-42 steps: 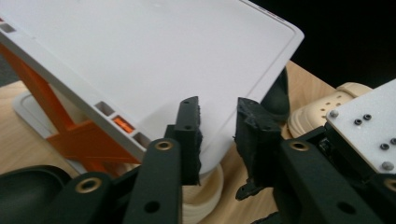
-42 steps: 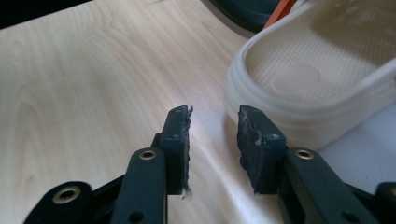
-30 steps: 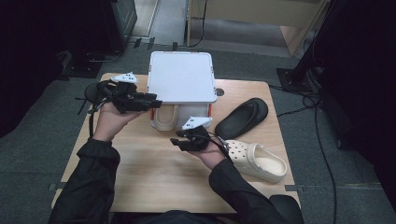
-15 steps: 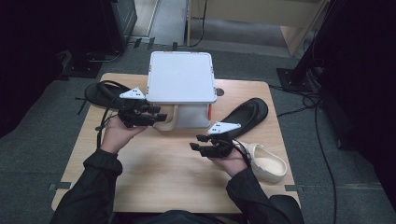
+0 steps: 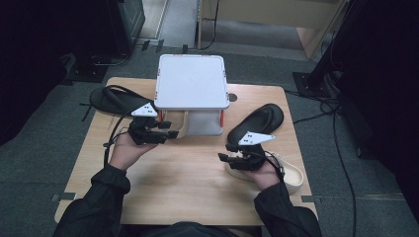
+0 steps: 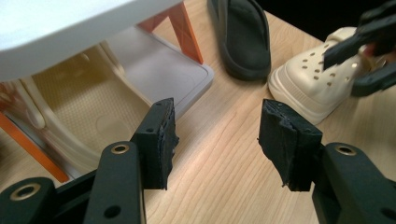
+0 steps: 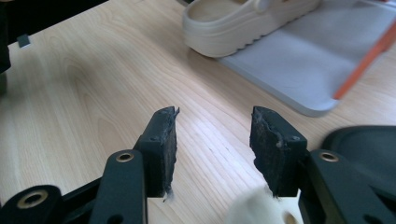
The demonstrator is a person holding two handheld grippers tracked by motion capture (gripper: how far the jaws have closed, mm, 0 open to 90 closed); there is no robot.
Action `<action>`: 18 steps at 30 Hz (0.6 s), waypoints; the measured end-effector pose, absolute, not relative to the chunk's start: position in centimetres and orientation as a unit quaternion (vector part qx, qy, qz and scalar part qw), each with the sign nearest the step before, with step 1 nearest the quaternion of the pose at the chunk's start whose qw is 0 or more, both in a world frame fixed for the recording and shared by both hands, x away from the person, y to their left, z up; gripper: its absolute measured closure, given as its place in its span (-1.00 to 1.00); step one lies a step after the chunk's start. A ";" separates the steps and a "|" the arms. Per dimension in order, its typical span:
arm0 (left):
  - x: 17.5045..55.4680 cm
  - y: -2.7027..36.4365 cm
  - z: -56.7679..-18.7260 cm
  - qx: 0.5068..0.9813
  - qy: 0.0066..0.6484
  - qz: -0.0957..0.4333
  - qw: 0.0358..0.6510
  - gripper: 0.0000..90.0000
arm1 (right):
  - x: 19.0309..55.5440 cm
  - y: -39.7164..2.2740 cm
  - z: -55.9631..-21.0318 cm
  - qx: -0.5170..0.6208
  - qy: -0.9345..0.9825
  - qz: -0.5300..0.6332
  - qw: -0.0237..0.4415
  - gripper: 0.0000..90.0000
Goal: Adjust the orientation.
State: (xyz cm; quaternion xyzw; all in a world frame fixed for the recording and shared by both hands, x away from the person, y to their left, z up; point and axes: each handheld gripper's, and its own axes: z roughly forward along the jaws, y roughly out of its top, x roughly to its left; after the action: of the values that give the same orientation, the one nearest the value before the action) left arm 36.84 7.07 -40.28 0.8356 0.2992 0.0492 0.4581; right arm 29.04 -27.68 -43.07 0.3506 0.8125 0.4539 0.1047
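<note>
Moved off the cream clog (image 5: 183, 126) now under the rack (image 5: 190, 81), both jaws lately widening and empty; next, swing right hand-held gripper (image 5: 232, 157) onto second clog (image 5: 284, 173) right of rack, left hand-held gripper (image 5: 168, 131) clear.

Even overhead light brightens the wooden table (image 5: 197, 177) while the surroundings stay dark; close-ups blur toward their edges.

A wooden table (image 5: 173, 197) is parked on grey carpet (image 5: 39, 163); black cables (image 5: 341, 148) are strewn at the right; a pale cabinet (image 5: 276, 12) is tucked behind.
</note>
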 end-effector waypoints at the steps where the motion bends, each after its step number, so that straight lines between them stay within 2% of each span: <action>1: 36.8 6.9 -40.3 0.835 0.300 0.048 0.459 0.03 | 28.9 -28.0 -42.9 0.354 0.811 0.453 0.106 0.14; 18: 37.5 5.3 -41.3 0.843 0.278 0.033 0.459 0.03 | 26.4 -33.3 -42.3 0.393 0.793 0.438 0.160 0.17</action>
State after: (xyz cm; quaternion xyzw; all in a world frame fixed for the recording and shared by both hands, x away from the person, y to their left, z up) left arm 37.51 5.33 -41.26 0.8430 0.2782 0.0331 0.4592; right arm 26.42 -33.29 -42.31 0.3931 0.7927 0.4377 0.1596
